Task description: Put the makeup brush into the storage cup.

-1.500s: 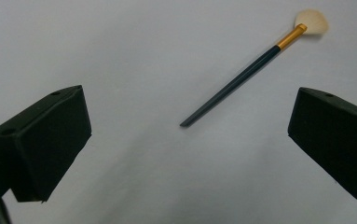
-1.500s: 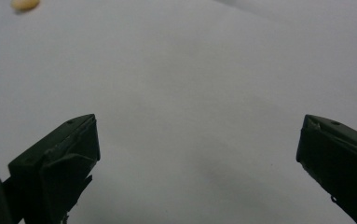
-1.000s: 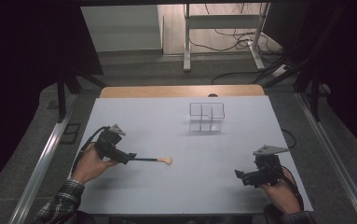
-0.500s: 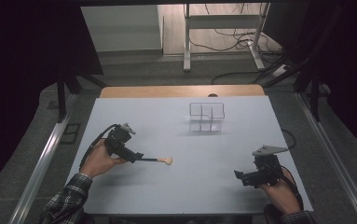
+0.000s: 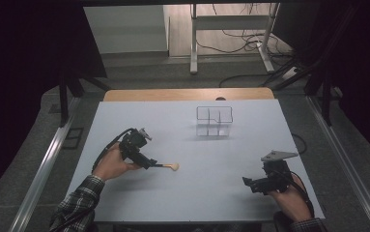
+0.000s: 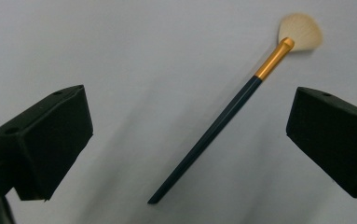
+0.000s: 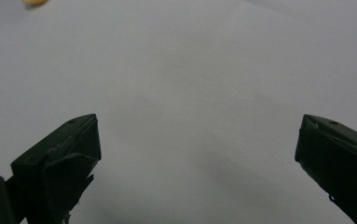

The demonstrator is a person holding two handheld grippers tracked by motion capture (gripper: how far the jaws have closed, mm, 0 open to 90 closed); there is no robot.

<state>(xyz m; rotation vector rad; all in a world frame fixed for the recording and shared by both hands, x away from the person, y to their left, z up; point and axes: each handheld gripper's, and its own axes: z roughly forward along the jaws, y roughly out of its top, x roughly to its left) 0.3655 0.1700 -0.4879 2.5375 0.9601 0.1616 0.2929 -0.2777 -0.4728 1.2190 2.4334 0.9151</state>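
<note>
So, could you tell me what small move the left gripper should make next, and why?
Probably lower the left gripper and shut it on the brush. Its fingers stand wide open on either side of the dark handle, which lies flat on the table, untouched. The right gripper rests open, far off.

One fan brush (image 6: 223,126), one clear compartment organizer (image 5: 214,122), two hand-held grippers, one white table (image 5: 211,193)
</note>
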